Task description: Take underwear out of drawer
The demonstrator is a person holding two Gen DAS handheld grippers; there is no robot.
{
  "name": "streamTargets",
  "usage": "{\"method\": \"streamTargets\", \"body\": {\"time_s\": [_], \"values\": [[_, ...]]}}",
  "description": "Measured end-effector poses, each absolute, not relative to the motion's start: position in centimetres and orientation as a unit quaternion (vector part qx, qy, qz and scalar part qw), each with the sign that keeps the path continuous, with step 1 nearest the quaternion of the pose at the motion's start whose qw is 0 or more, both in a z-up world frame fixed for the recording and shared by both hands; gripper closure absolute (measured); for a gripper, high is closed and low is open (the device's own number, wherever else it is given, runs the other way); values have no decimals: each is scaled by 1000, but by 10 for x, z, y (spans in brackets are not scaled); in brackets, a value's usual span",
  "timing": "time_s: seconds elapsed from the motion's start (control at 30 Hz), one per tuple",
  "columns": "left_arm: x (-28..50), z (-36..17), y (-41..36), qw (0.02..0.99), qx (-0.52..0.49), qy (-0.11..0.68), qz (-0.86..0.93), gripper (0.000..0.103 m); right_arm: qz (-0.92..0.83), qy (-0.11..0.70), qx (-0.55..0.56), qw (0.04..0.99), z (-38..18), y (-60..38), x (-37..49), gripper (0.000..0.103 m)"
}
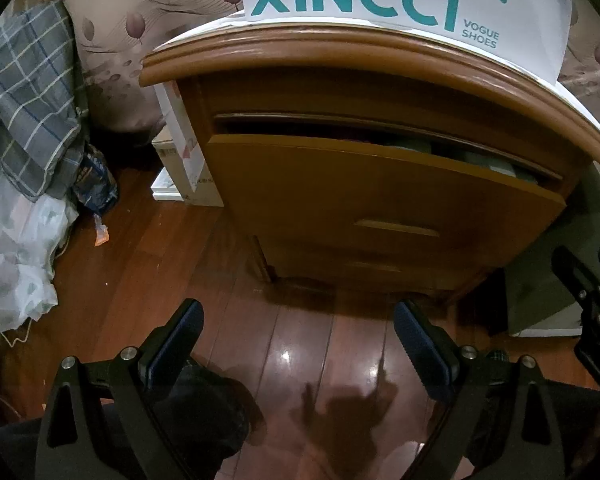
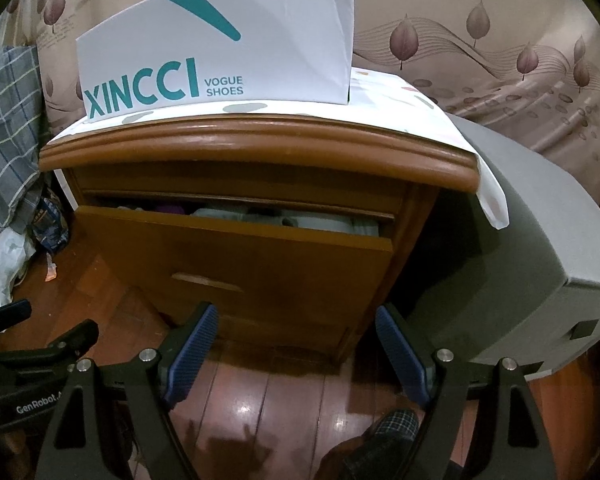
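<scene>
The left gripper (image 1: 298,344) hangs above the wood floor (image 1: 160,272) with its 2 blue-padded fingers (image 1: 180,332) spread wide and nothing between them. The right gripper (image 2: 296,344) is the same: jaws wide apart, empty, low in front of the nightstand (image 2: 260,148). Neither touches the furniture.

The top drawer (image 2: 236,248) stands pulled out a little, its front panel leaning forward of the frame. In the gap behind the panel lie folded clothes (image 2: 236,214), pale grey-green with a purple piece (image 2: 170,210) to the left; these may be the underwear, though the slot is too dark and narrow to be sure. A flat handle (image 2: 206,282) sits on the drawer front.

On the nightstand's cloth-covered top stands a white shoebox (image 2: 220,52). A grey box (image 2: 540,240) sits just right of the nightstand, a plaid cloth (image 1: 28,100) well to its left.
</scene>
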State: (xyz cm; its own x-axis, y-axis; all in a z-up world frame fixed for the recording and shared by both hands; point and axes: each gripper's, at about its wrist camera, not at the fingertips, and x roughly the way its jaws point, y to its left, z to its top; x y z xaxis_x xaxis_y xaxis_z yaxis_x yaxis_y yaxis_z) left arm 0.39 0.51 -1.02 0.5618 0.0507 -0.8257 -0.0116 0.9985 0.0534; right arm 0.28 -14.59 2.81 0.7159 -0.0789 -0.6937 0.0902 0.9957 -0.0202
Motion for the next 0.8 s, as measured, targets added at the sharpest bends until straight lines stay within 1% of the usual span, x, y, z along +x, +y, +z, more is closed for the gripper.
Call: {"method": "streamTargets", "body": {"time_s": [0.8], "values": [[1,-12,5,883,26,469,19,9,-45,378,5,925,27,-145,1,20]]}}
